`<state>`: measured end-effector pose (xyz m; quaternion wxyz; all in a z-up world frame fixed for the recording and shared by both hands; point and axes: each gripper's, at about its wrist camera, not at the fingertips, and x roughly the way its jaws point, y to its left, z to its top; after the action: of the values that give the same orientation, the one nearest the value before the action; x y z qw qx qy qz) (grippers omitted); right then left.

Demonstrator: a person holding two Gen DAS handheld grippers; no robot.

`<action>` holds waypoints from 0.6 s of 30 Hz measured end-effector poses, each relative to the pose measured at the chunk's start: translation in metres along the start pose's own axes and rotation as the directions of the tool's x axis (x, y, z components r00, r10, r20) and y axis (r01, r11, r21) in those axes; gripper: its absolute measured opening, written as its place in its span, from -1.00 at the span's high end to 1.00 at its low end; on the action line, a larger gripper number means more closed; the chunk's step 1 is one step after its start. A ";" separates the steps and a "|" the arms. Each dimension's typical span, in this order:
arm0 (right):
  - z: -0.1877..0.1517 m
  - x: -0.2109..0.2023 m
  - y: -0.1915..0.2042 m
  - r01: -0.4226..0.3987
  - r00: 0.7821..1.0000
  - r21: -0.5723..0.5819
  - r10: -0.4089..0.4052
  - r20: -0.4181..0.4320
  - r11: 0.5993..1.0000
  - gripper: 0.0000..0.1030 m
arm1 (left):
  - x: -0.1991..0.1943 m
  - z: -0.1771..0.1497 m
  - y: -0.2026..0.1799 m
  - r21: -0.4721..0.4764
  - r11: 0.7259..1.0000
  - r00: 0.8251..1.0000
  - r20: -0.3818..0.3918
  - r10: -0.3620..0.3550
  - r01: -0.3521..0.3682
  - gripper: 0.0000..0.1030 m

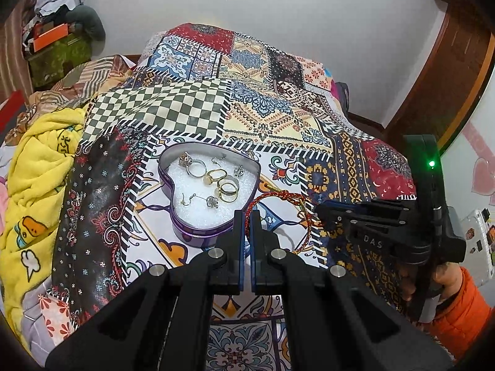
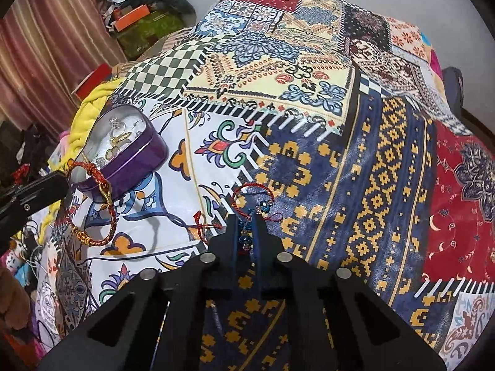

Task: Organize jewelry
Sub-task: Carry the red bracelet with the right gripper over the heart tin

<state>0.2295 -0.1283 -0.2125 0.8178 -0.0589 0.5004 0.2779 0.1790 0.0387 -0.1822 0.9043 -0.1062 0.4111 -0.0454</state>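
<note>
**Two bracelets gripped beside the heart tin**

The red-and-gold braided cord bracelet (image 1: 278, 199) sat centre frame, pinched in the left gripper (image 1: 247, 216), just right of the purple heart-shaped metal tin (image 1: 198, 235) of rings. The right gripper (image 2: 246, 221) clamped a thin red string bracelet with blue beads (image 2: 247, 191) over the patchwork-print bedspread (image 2: 371, 160).

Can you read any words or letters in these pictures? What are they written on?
"DAS": on the black body of the right gripper, seen from the left wrist camera.
Dark marks on the yellow blanket: too blurred to read.
Stickers on the white object at far right: too small to read.
</note>
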 end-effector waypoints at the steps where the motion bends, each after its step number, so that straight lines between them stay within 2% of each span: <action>1: 0.000 -0.001 0.001 0.003 1.000 -0.003 -0.003 0.003 1.000 0.86 | -0.003 0.000 0.000 -0.001 1.000 1.000 0.006 0.000 0.000 0.98; 7: 0.003 -0.018 0.010 -0.014 0.999 -0.021 0.014 0.037 1.000 0.87 | -0.022 0.005 0.002 -0.003 1.000 0.999 0.048 0.014 -0.014 0.98; 18: 0.017 -0.066 0.030 0.000 0.987 -0.044 0.007 0.160 0.999 0.87 | -0.056 0.013 0.014 -0.024 0.999 0.991 0.133 0.034 -0.031 0.98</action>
<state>0.2047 -0.1233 -0.1421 0.8534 -0.0534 0.4269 0.2942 0.1514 0.0643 -0.1358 0.9291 -0.1122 0.3518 -0.0191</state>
